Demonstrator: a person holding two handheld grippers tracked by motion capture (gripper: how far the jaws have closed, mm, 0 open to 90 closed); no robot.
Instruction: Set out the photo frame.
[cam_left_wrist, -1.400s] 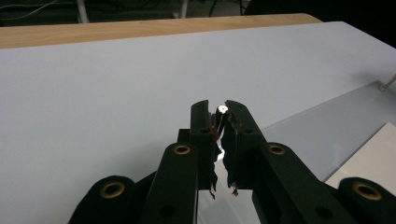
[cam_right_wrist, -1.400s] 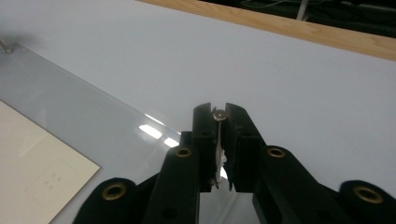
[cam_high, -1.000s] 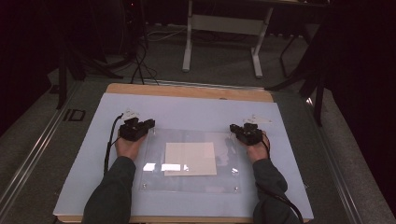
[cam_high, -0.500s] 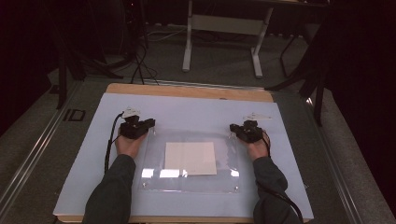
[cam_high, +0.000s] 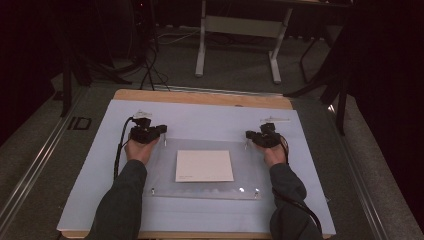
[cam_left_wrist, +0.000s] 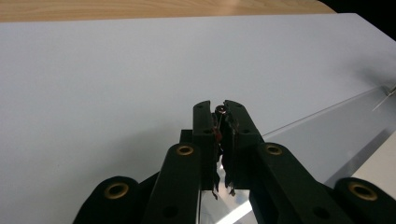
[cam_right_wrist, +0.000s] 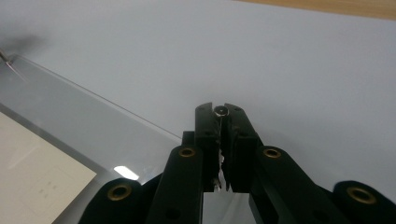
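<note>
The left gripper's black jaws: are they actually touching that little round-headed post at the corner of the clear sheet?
Touching. In the left gripper view, the left gripper has its jaws closed on the small round-headed post, no gap either side, at the corner of the clear sheet.

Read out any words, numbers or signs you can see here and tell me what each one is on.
"ID": dark sign on the floor left of the table.
Faint print on the white sheet under the clear panel: too small to read; the right gripper view shows the same marks, blurred.
Nothing else legible.
</note>
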